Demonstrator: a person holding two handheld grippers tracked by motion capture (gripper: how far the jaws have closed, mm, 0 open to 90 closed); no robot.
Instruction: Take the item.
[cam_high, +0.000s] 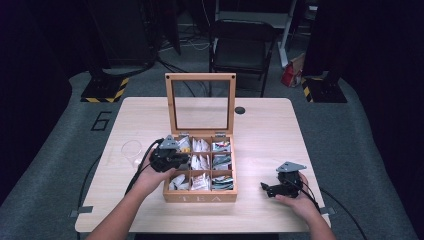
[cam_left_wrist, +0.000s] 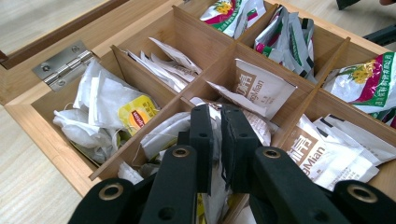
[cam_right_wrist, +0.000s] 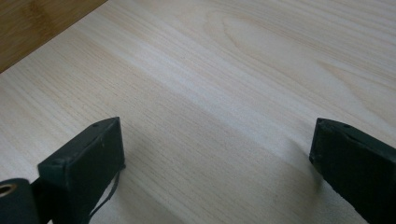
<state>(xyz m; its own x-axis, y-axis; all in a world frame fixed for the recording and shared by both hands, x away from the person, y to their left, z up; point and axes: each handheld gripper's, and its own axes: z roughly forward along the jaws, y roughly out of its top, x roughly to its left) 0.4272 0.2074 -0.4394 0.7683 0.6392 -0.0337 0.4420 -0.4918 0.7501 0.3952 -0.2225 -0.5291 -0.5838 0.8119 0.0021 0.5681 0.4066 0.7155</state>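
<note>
Teabag pinched inside the open tea box (cam_high: 200, 197)

At frame centre-left, the left gripper (cam_left_wrist: 215, 140) has its jaws together on a white teabag (cam_left_wrist: 212, 186) in a left-column compartment, probably to lift it; lower right, the right gripper (cam_high: 270, 188) rests wide apart on the table (cam_high: 265, 135).

1 wooden tea box (cam_high: 200, 196) with 9 compartments in a 3 by 3 grid, 1 glass-paned lid (cam_high: 200, 103) raised, 1 metal hinge (cam_left_wrist: 63, 64) seen close up. Tea packets (cam_left_wrist: 254, 88) in every compartment, too crowded to count. 2 grippers: left gripper (cam_high: 169, 156), right gripper (cam_high: 267, 188). 1 table (cam_high: 265, 135). 1 black chair (cam_high: 241, 45) beyond.
</note>
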